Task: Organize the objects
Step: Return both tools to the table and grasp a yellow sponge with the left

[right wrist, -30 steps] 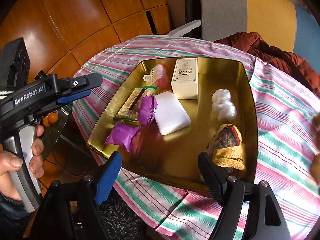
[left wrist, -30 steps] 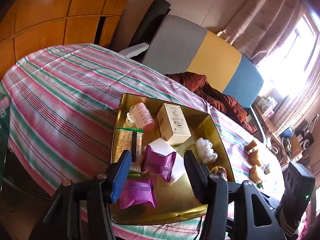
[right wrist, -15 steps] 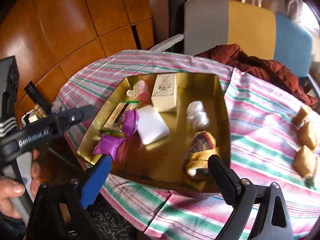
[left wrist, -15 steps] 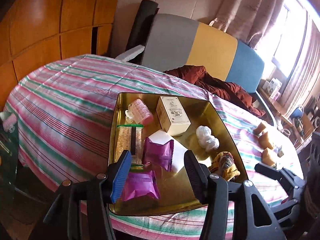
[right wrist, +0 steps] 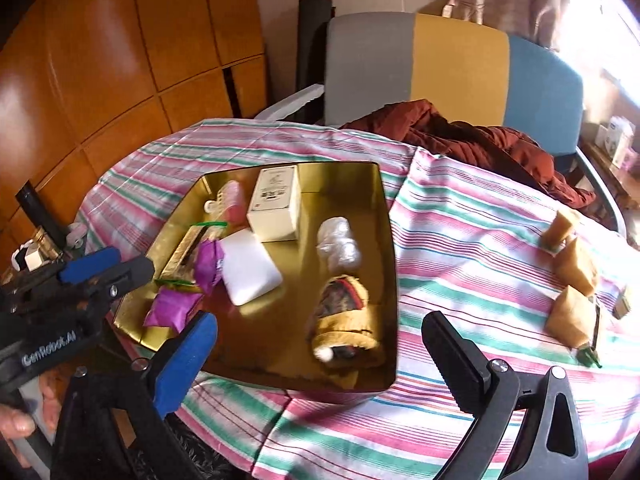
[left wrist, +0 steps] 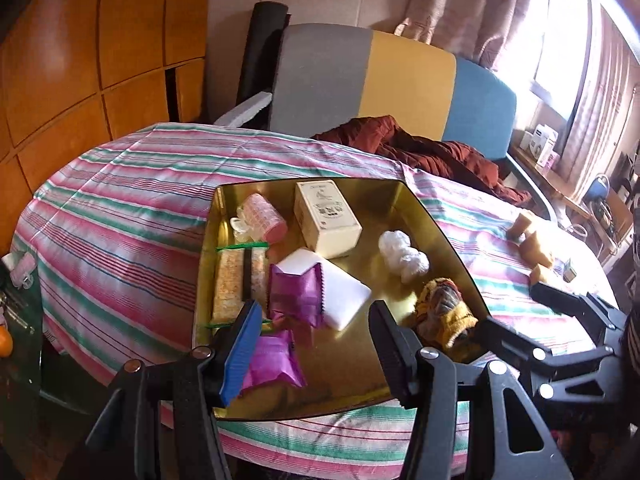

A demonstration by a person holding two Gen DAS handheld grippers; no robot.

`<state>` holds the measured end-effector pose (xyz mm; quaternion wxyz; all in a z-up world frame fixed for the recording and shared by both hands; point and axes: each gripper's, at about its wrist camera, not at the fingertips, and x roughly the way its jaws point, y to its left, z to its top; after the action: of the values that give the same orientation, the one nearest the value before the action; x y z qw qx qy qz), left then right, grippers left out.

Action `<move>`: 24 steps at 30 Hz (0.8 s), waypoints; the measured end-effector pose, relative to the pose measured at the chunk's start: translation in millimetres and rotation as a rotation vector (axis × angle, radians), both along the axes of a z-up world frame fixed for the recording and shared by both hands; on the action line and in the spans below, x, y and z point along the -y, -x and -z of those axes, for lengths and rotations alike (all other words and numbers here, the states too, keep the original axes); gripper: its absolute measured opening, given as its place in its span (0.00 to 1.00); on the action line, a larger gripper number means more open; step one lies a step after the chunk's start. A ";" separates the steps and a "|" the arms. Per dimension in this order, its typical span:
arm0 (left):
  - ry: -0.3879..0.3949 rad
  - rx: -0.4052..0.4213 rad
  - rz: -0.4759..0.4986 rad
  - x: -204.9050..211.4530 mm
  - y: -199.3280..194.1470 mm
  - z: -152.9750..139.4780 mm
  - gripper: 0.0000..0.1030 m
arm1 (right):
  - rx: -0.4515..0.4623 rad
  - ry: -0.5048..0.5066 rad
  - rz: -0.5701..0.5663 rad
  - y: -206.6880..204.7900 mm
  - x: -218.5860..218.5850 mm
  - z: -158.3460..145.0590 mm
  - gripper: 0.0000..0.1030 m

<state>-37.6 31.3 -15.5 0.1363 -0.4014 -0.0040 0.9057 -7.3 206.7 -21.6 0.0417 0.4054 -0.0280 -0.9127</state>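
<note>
Left gripper (left wrist: pixel 312 344) and right gripper (right wrist: pixel 320 356): both spread, empty, above the gold tray's (right wrist: pixel 390 240) near rim. Rolled cloth, perhaps a sock (right wrist: pixel 344 320), lies against tray's right wall.

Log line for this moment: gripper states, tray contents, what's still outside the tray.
left gripper: open, empty | right gripper: open, empty | gold tray: cream box, yellow sock roll, purple packets | on tablecloth: tan wrapped pieces

Daylight floods in from the window (left wrist: pixel 560 40) on my right, blown out white. It glares off the gold tray (right wrist: pixel 384 248). Both views bend at the edges, slightly soft.
</note>
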 end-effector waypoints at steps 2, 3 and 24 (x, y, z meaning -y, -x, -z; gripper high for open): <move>0.007 0.005 0.012 -5.0 -0.4 1.3 0.55 | 0.000 0.000 0.013 0.2 -7.3 0.0 1.00; 0.012 0.007 0.018 -7.9 -0.9 2.1 0.55 | 0.001 0.000 0.021 0.2 -10.9 0.3 1.00; 0.008 0.019 0.239 -78.9 -5.4 -1.6 0.55 | 0.039 0.008 0.375 -8.4 -195.6 -12.3 1.00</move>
<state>-32.2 110.2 -14.0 0.2415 -0.4081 0.0460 0.8792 1.1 402.3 -9.2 -0.1278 0.4106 -0.1077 -0.8964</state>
